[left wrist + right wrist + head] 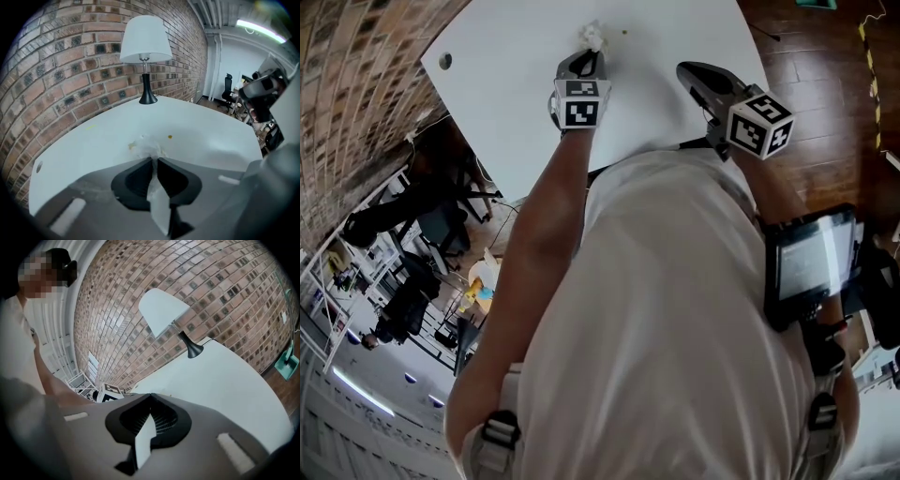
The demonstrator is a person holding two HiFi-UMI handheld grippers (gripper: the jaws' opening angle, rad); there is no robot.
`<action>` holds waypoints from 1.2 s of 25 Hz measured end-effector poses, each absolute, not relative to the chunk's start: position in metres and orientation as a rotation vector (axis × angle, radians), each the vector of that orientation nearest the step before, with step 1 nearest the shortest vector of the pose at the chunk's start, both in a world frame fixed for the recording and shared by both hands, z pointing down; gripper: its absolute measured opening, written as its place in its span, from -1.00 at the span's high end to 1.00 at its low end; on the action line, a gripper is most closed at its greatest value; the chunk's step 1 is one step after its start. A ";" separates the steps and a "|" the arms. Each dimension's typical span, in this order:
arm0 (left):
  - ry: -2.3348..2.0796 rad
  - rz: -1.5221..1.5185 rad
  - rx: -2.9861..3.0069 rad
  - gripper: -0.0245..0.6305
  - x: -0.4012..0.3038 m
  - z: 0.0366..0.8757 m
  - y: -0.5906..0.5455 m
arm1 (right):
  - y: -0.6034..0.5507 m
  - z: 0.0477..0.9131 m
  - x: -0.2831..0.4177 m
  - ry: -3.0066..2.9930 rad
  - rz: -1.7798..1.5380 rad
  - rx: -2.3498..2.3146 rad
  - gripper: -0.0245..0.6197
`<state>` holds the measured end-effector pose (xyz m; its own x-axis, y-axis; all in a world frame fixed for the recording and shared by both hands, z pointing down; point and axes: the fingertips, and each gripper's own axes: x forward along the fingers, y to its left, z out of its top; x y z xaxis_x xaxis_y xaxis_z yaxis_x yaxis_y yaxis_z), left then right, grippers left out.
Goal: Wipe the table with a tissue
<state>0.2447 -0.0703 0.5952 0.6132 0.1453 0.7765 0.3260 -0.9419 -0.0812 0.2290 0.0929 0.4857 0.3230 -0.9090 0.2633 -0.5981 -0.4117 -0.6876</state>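
Plainly the wiping is under way but not finished. From the head view, the left gripper reaches out over the white table with its tip on a crumpled white tissue, which sits on the far part of the tabletop. A tiny dark speck lies just beside the tissue on the right gripper's side, so that spot at least has yet to be cleaned. The rest of the surface visible from above looks clean. The right gripper hangs over the table's near edge, well apart from the tissue and touching nothing I can see.

In the left gripper view, the left gripper has its jaws drawn in tight on the tissue, the wad bunched out past the tips and resting against the table. The speck shows brownish here, near the wad but not under it. A faint yellowish smudge sits at the tissue's other edge. Farther off a lamp stands at the brick wall.

In the right gripper view, the right gripper has its jaws brought together at the tips with nothing gripped between them, pointing across the bare table toward the lamp.
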 end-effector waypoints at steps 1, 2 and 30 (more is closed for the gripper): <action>-0.396 -1.218 -2.619 0.79 0.238 0.596 -0.070 | 0.092 0.485 0.228 1.333 -0.878 -2.122 0.90; -0.403 -1.207 -2.614 0.79 0.231 0.597 -0.071 | 0.091 0.484 0.227 1.339 -0.878 -2.121 0.90; -0.586 -1.179 -2.632 0.79 0.196 0.594 -0.057 | 0.085 0.478 0.220 1.381 -0.904 -2.129 0.90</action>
